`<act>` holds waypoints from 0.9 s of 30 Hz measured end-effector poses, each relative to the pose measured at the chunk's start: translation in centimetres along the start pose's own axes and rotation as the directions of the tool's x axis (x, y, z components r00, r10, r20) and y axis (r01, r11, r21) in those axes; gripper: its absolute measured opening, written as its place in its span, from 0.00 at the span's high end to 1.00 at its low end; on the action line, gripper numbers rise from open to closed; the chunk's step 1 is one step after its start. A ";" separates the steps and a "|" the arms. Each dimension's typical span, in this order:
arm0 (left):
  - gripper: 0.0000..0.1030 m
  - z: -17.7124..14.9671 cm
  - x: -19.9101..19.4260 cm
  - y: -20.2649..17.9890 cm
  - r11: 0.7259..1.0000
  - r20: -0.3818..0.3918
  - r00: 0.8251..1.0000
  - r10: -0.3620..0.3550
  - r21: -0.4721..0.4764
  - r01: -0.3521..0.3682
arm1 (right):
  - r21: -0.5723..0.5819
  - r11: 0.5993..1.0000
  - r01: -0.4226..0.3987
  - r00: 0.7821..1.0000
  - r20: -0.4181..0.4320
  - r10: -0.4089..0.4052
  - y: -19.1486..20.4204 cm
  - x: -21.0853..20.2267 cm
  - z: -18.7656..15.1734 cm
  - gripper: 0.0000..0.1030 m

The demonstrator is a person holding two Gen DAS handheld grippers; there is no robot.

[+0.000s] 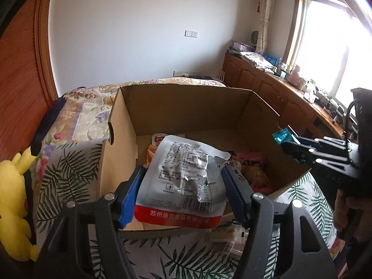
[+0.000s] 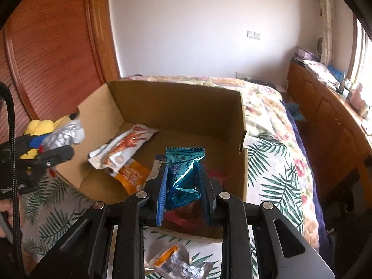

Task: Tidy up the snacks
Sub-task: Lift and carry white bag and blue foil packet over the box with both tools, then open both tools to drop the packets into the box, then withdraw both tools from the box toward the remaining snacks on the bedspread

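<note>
Left gripper: black plastic frame with cut-out slots, round silver screws at the linkage joints, blue ribbed pads lining both fingers. Right gripper: same black frame and silver screws, blue pad on one finger, darker face on the other. Black braided cable trailing behind the left unit. Bare skin of a hand at the right handle.

silver pouch, teal wrapper, brown box, palm-leaf bedspread
</note>
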State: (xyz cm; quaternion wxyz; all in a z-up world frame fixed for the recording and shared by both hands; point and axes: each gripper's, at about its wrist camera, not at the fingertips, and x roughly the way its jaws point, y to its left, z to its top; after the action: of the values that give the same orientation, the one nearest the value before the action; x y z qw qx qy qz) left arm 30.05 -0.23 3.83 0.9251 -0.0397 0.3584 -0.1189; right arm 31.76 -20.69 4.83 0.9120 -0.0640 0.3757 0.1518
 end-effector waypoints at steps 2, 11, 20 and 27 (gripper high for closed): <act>0.36 0.0 0.0 0.2 1.000 0.000 1.000 -0.005 -0.013 0.005 | 0.004 1.000 0.006 1.000 -0.011 -0.006 -0.1 0.5 -0.2 0.77; 0.35 -0.1 0.0 0.3 1.000 -0.004 1.000 -0.001 0.001 0.001 | 0.065 0.998 -0.020 1.000 -0.013 0.021 -0.9 1.4 -0.8 0.64; 0.34 0.6 -1.1 0.1 1.000 0.044 0.999 -0.005 0.002 0.005 | 0.058 0.996 -0.069 0.997 0.041 0.067 -0.7 -1.2 -1.2 0.64; 0.34 0.0 -3.5 -0.9 0.999 0.084 0.996 -0.025 0.041 0.021 | -0.027 0.995 -0.100 0.992 0.079 0.102 -0.2 -5.1 -3.6 0.64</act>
State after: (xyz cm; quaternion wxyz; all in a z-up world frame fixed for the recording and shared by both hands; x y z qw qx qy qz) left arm 27.39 -0.27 6.30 0.9386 -0.0304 0.3161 -0.1349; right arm 26.01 -22.88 5.92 0.9168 -0.0490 0.3396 0.2044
